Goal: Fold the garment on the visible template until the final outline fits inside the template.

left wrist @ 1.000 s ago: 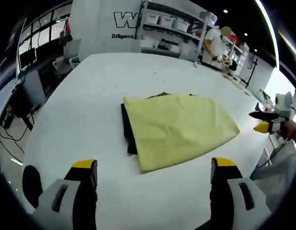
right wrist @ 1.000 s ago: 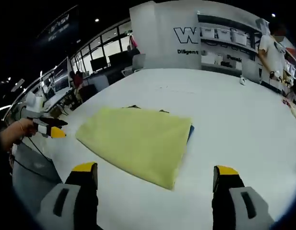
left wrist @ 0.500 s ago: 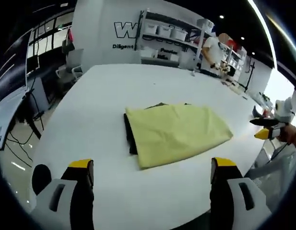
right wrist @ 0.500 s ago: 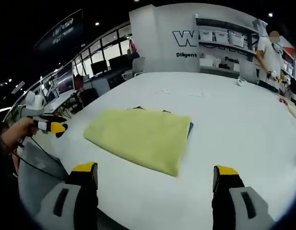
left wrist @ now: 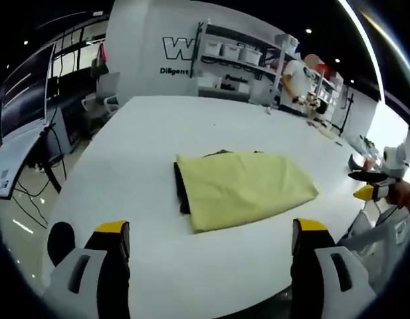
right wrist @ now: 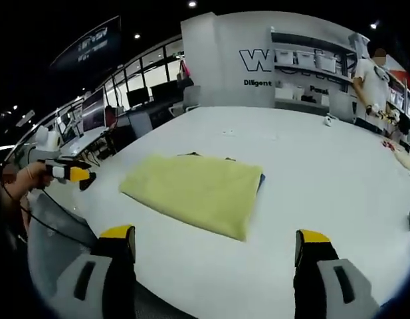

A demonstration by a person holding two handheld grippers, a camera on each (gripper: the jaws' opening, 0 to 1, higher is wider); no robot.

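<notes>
- One folded yellow garment [left wrist: 248, 189] lies on the white table [left wrist: 138, 133], at twelve o'clock from my left claw [left wrist: 208, 242].
- One dark template [left wrist: 181, 190] edge peeks out beneath it.
- My two claws, left and right [right wrist: 211, 246], hover released, grasping nothing.

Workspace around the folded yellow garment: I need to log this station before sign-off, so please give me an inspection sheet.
Surface: white table, large, bare around the garment.
Job's things: yellow garment folded flat; a dark template edge shows at one side, a blue sliver at another.
Clutter: small items far off on the table, too small to tell.
Grippers: left gripper and right gripper both open, off the table, holding nothing.
Cables: cables beside the desk at the table's side.
Surroundings: shelving with bins, a person standing there, office chairs, monitors.
</notes>
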